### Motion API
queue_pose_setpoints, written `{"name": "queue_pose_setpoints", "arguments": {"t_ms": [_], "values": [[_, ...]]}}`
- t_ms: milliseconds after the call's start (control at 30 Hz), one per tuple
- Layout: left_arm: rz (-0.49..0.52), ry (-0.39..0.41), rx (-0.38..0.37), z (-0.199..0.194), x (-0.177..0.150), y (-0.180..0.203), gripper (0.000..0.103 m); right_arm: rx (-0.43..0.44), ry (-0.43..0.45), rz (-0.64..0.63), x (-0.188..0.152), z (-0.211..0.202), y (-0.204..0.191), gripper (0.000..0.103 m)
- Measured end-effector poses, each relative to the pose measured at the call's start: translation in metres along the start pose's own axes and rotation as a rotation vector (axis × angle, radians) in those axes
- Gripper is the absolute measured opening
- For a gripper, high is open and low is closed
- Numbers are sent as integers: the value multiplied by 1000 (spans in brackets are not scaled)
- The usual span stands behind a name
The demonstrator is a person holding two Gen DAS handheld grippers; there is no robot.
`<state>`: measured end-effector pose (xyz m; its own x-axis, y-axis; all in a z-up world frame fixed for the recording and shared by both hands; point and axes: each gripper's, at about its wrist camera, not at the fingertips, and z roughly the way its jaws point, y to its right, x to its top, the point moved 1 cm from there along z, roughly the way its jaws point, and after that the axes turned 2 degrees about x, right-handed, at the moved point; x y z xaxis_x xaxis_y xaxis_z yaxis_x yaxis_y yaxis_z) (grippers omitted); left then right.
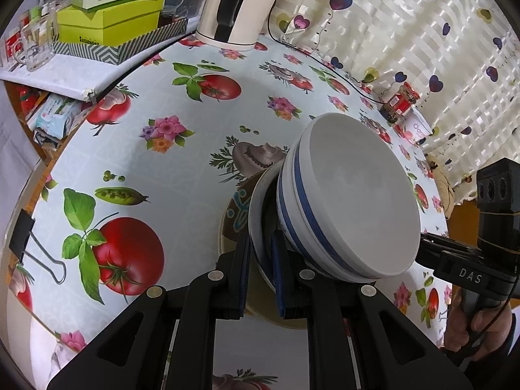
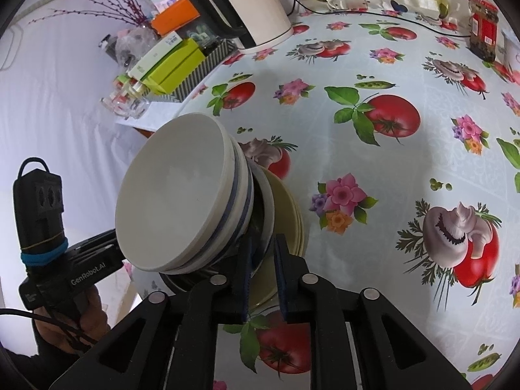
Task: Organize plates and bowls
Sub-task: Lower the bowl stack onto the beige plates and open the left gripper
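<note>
**Q:** White ceramic with blue bands: what is it, and where does it sit?

**A:** It is a pair of nested bowls (image 1: pixel 351 201), uppermost in a stack on the vegetable-print tablecloth (image 1: pixel 156 162). Below them lie a white plate (image 1: pixel 256 214), then a patterned brown-and-teal plate (image 1: pixel 235 214) at the bottom (seen as cream-coloured rims in the right wrist view). The stack stands near the table's front edge, well apart from the white electric kettle (image 1: pixel 239 9) at the far side.

**Q:** How do the two grippers stand?

**A:** The left gripper (image 1: pixel 261 260) has its two blue-padded fingers nearly together, one on each side of the white plate's rim, pinching it. The right gripper (image 2: pixel 263 260) meets the stack from the opposite side; its fingers are likewise drawn close, straddling the plate rims (image 2: pixel 266 227). Whether its pads press on the rims cannot be told for certain.

**Q:** What else appears?

**A:** Green boxes (image 1: pixel 110 16) in a striped tray occupy a side shelf beside a glass mug (image 1: pixel 35 42); a red-labelled jar (image 1: pixel 401 102) stands by the heart-print curtain (image 1: pixel 422 32); a binder clip (image 1: pixel 29 237) grips the cloth's edge.
</note>
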<state>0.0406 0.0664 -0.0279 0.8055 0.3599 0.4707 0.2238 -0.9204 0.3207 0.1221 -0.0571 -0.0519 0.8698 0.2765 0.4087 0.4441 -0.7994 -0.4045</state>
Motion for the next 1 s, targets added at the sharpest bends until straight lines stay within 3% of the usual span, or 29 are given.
{"name": "queue_pose_setpoints", "arguments": {"t_ms": [267, 600, 1000], "values": [[8, 37, 32, -11, -2, 2, 14, -26, 17, -25, -11, -11, -1, 36], [12, 63, 68, -28, -16, 5, 14, -53, 39, -76, -29, -24, -18, 45], [46, 77, 52, -43, -38, 20, 14, -120, 59, -180, -52, -34, -47, 59]]}}
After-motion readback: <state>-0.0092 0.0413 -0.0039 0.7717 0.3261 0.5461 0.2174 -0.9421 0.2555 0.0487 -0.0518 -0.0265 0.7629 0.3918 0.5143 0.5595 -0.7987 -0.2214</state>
